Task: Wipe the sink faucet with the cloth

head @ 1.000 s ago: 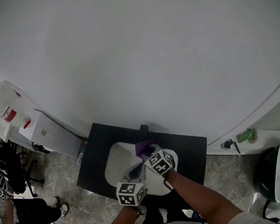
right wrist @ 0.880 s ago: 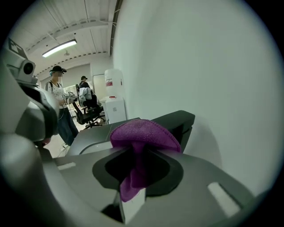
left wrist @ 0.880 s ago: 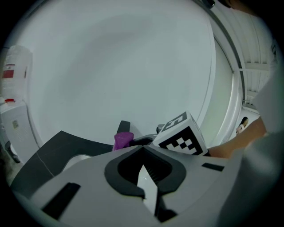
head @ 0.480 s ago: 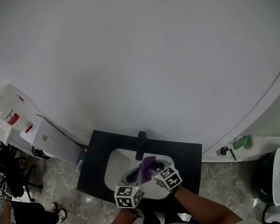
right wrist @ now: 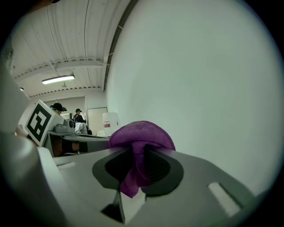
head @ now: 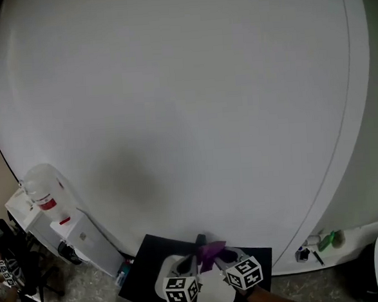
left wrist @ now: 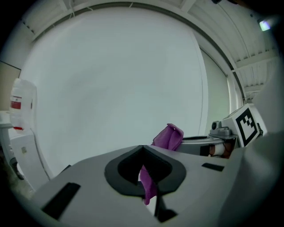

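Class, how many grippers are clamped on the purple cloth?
2: the left gripper pinches a thin strip of the cloth; the right gripper grips a bunched fold.

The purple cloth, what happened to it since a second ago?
The cloth came off the faucet. The left tongs moved up level with the right tongs, and now both are shut on the cloth, holding it up between them. The sink and faucet stayed where they were.
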